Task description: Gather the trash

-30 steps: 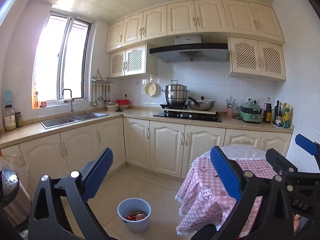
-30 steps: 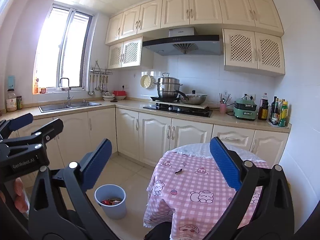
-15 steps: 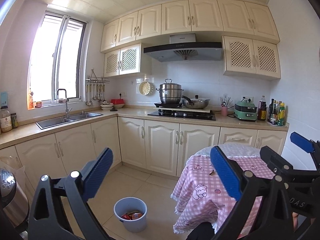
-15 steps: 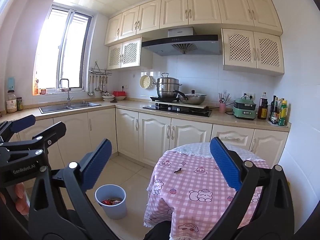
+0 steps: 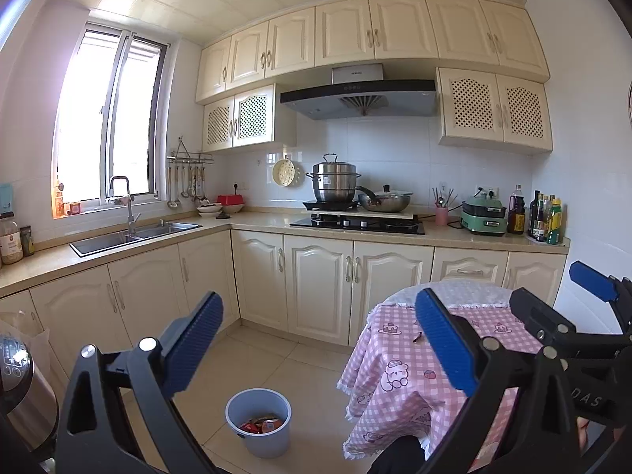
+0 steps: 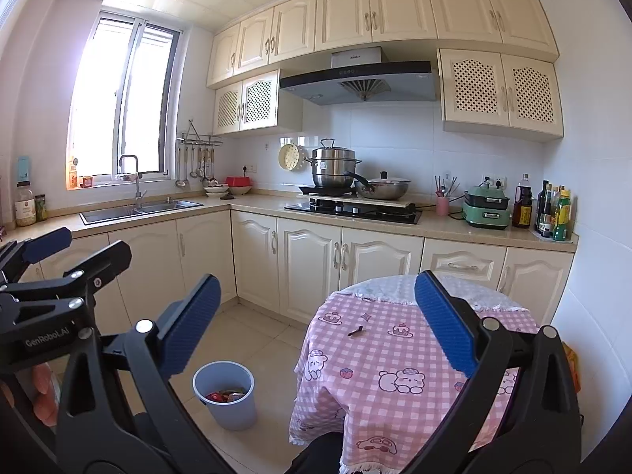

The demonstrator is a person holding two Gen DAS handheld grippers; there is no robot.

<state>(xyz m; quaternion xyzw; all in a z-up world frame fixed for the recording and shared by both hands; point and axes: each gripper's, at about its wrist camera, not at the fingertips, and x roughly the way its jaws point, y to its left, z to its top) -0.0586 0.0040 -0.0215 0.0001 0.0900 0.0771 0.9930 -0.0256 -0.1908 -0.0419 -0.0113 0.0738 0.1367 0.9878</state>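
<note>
Blue-padded jaws of left gripper [image 5: 318, 339] and right gripper [image 6: 316, 320] spread wide, both empty.

Ribbed blue pads line the matt black plastic fingers [image 6: 442, 316]. Soft pink checked cloth [image 6: 395, 363] drapes over the round tabletop. The smooth blue plastic bin [image 6: 224, 395] sits on glossy pale floor tiles [image 5: 308, 379]. Polished steel gleams on the steamer pot [image 5: 333, 181] and sink [image 5: 134, 233].
</note>
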